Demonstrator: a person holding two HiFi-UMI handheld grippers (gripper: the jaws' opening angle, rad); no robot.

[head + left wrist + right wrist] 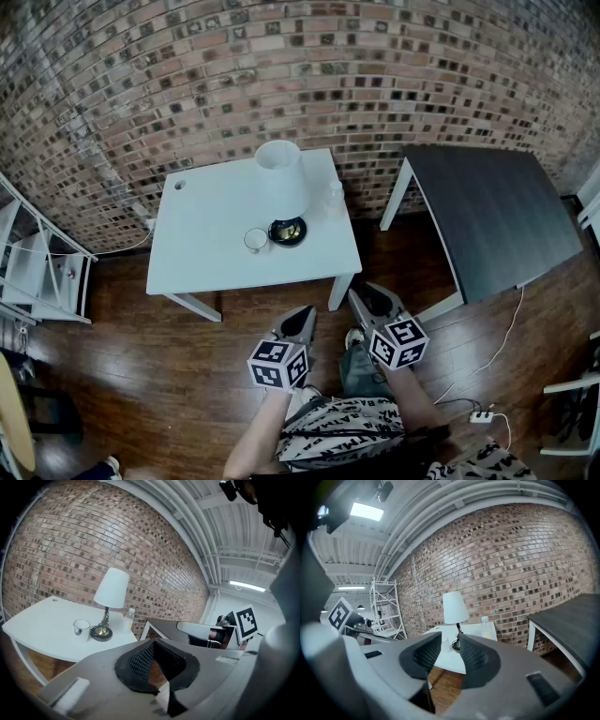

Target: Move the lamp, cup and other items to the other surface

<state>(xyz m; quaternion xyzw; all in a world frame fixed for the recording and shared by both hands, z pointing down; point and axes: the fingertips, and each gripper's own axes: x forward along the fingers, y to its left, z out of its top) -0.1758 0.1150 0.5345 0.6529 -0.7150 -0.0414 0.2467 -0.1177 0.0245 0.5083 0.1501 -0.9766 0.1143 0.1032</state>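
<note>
A white-shaded lamp (281, 178) stands on the white table (202, 248), with a glass cup (255, 240) by its dark base and a small clear bottle (335, 199) to its right. The dark table (497, 216) beside it is bare. Both grippers hang over the wood floor in front of the white table, well short of it. My left gripper (306, 313) is shut with nothing in it. My right gripper (367, 291) is open by a narrow gap, empty. The left gripper view shows lamp (111, 588), cup (81, 630) and bottle (128, 619). The right gripper view shows the lamp (455, 607) and bottle (486, 629).
A brick wall (309, 75) runs behind both tables. A white metal shelving frame (37, 272) stands at the left. On the floor at the right lies a white power strip (481, 415) with a cable running toward the dark table.
</note>
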